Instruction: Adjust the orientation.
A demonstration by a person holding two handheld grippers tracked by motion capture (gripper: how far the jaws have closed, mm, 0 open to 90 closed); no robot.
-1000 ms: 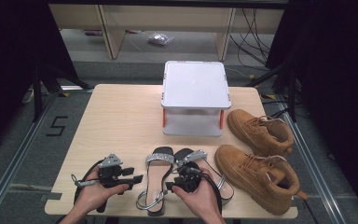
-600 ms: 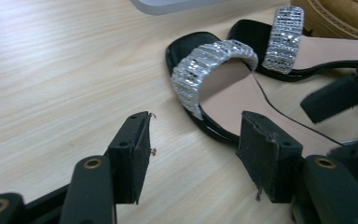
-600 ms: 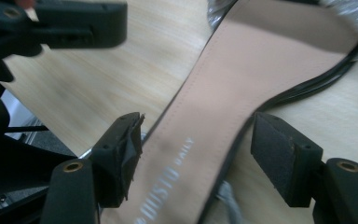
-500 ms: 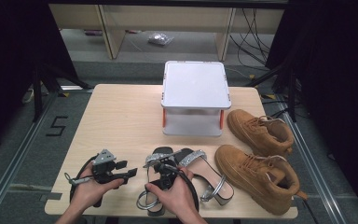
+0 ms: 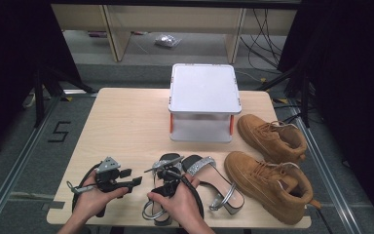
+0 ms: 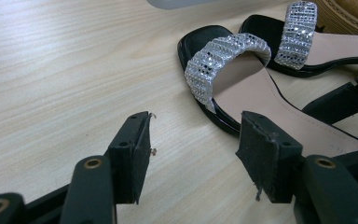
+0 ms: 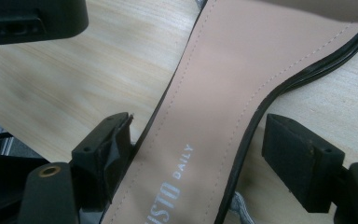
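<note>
Right gripper view: hand-held gripper (image 7: 198, 158) straddles sandal (image 7: 205, 121) (seemingly unclamped).

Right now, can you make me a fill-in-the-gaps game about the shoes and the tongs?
1. The right tongs have their jaws on either side of a sandal's ____.
2. The sandal straps sparkle in ____.
3. Beside the sandals stand two tan ____.
4. The left tongs hold ____.

Missing words: sole; silver; boots; nothing

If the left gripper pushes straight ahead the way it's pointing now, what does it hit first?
Probably the nearer sandal: its black sole edge lies just ahead of the left gripper, off its right jaw, with bare table ahead of the other. The jaws stand open and empty; depth is unclear.
</note>
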